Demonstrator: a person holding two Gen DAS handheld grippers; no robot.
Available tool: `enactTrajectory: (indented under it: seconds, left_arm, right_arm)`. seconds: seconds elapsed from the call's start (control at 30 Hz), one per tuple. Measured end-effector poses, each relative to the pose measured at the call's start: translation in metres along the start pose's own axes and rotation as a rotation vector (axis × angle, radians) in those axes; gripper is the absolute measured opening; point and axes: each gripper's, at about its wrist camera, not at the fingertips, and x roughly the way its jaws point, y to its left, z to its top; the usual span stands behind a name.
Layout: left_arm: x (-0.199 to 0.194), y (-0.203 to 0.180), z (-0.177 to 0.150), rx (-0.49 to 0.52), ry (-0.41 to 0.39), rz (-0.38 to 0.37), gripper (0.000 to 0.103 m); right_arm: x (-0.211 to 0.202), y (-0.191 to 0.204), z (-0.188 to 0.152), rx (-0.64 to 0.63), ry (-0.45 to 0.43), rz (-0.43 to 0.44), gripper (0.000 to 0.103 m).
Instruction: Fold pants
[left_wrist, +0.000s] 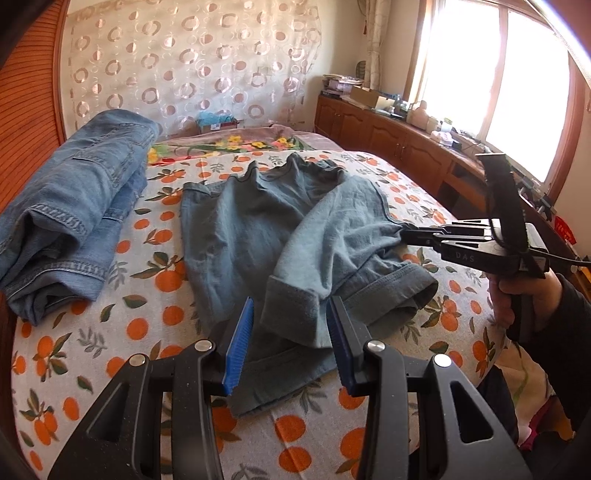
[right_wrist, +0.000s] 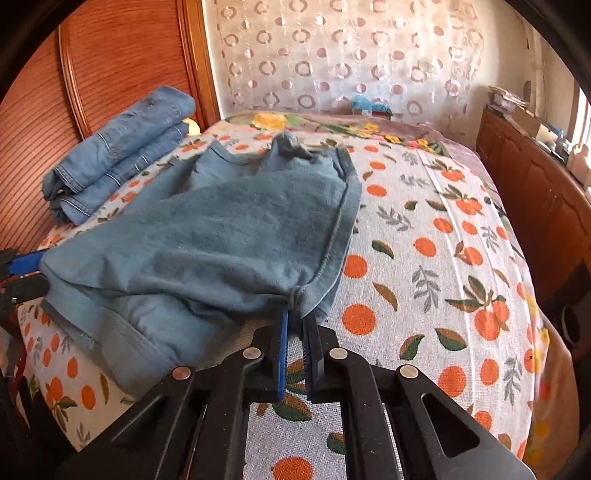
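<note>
The blue-grey pants (left_wrist: 280, 236) lie half folded on the bed (left_wrist: 155, 332), spread over its orange-printed cover, with the waistband towards the far curtain and the cuffed leg ends towards the person. The right gripper (right_wrist: 295, 321) has its jaws closed on the seamed edge of the cloth at the near right corner of the upper layer; in the left wrist view the same tool reaches in from the right and pinches the fabric there, with a hand (left_wrist: 517, 295) on its handle. The left gripper (left_wrist: 291, 325) holds nothing: its jaws stand partly open, one blue pad on either side of the turned-up cuff, with the cloth between them and, as far as can be seen, not pressed. So the pants lie straight ahead of the left jaws and just below them, and their long axis runs away from the person towards the curtain. The left hand is the nearer to the free cuff, and it seems it need only close to take it. With both corners held, the next move would probably carry the leg ends along that axis towards the waistband. A stack of folded jeans (left_wrist: 74, 206) rests well apart on the left by the wooden headboard. No container holding anything for this task is visible.
</note>
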Motion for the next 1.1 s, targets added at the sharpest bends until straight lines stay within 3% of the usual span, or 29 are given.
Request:
enactTrajectory:
  seconds: [0.07, 0.13, 0.27, 0.4, 0.53, 0.77, 0.93, 1.1]
  left_arm:
    - [0.005, 0.002, 0.0, 0.005, 0.001, -0.029, 0.04]
    - [0.009, 0.003, 0.001, 0.004, 0.007, -0.071, 0.026]
    - [0.01, 0.0, 0.002, -0.001, -0.003, -0.08, 0.011]
    - [-0.003, -0.008, 0.001, 0.0, -0.025, -0.094, 0.009]
    - [-0.012, -0.007, -0.001, -0.01, -0.041, -0.1, 0.008]
    - [-0.016, 0.012, -0.016, -0.089, -0.039, -0.109, 0.008]
    - [-0.02, 0.021, -0.031, -0.14, -0.053, -0.107, 0.008]
    - [-0.026, 0.037, -0.04, -0.175, -0.062, -0.084, 0.008]
  right_arm:
    - [-0.008, -0.002, 0.002, 0.006, -0.026, -0.003, 0.006]
    - [-0.016, -0.005, 0.007, 0.015, -0.05, -0.003, 0.006]
    - [-0.031, -0.008, 0.019, 0.006, -0.084, -0.009, 0.005]
    - [-0.048, -0.007, 0.044, -0.026, -0.144, -0.022, 0.005]
    - [-0.049, 0.004, 0.077, -0.072, -0.171, 0.024, 0.005]
    - [-0.016, 0.043, 0.121, -0.17, -0.177, 0.055, 0.005]
    - [0.013, 0.082, 0.148, -0.233, -0.19, 0.125, 0.005]
    - [0.059, 0.093, 0.16, -0.184, -0.138, 0.24, 0.005]
